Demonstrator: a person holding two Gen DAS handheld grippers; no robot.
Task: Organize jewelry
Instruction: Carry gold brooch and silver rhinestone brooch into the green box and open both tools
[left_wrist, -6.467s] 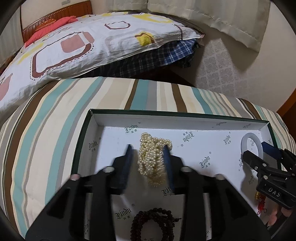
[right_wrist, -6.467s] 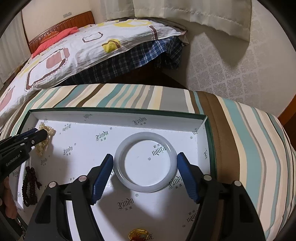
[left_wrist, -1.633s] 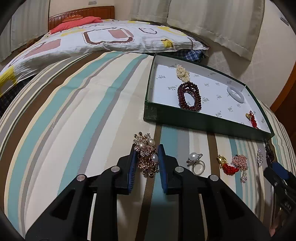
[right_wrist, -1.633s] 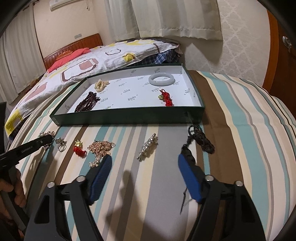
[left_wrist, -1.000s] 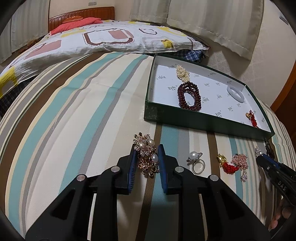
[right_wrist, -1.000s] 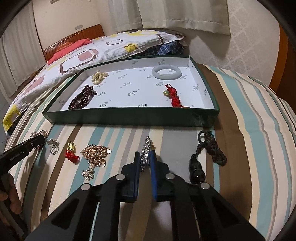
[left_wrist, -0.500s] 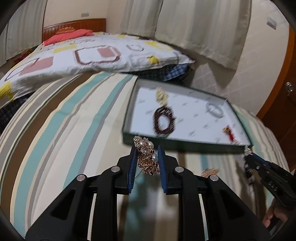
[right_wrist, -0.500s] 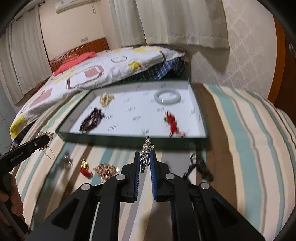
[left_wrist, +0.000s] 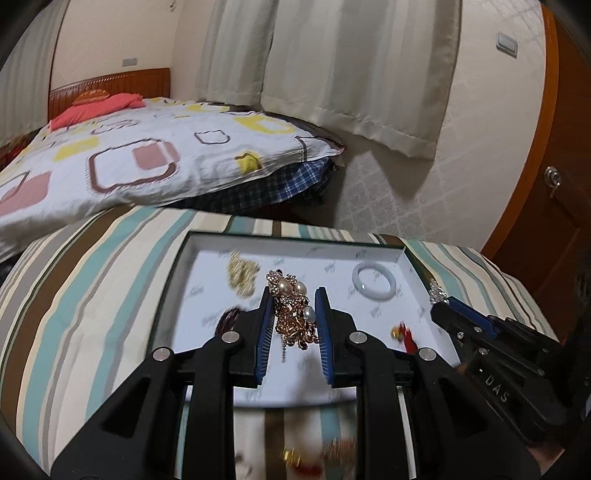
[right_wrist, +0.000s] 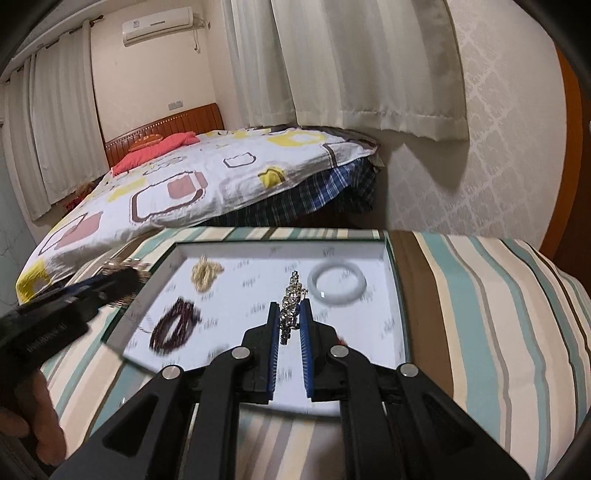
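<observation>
My left gripper (left_wrist: 292, 300) is shut on a gold brooch with pearls (left_wrist: 293, 314) and holds it in the air over the near part of the green box (left_wrist: 295, 243). My right gripper (right_wrist: 290, 315) is shut on a silver rhinestone brooch (right_wrist: 291, 300) and holds it above the same box (right_wrist: 280, 251). In the box lie a pearl bracelet (right_wrist: 205, 275), a dark red bead bracelet (right_wrist: 173, 326), a pale jade bangle (right_wrist: 338, 284) and a red tasselled charm (left_wrist: 404, 332). The right gripper shows at the right of the left wrist view (left_wrist: 439, 301).
The box sits on a striped cloth (right_wrist: 498, 314). Blurred gold and red jewelry (left_wrist: 310, 456) lies on the cloth in front of the box. A bed with a patterned quilt (right_wrist: 184, 192) stands behind. A wooden door (left_wrist: 546, 184) is at the right.
Both grippers have lifted their brooches off the cloth and moved forward over the box. The box now fills the middle of both views.
</observation>
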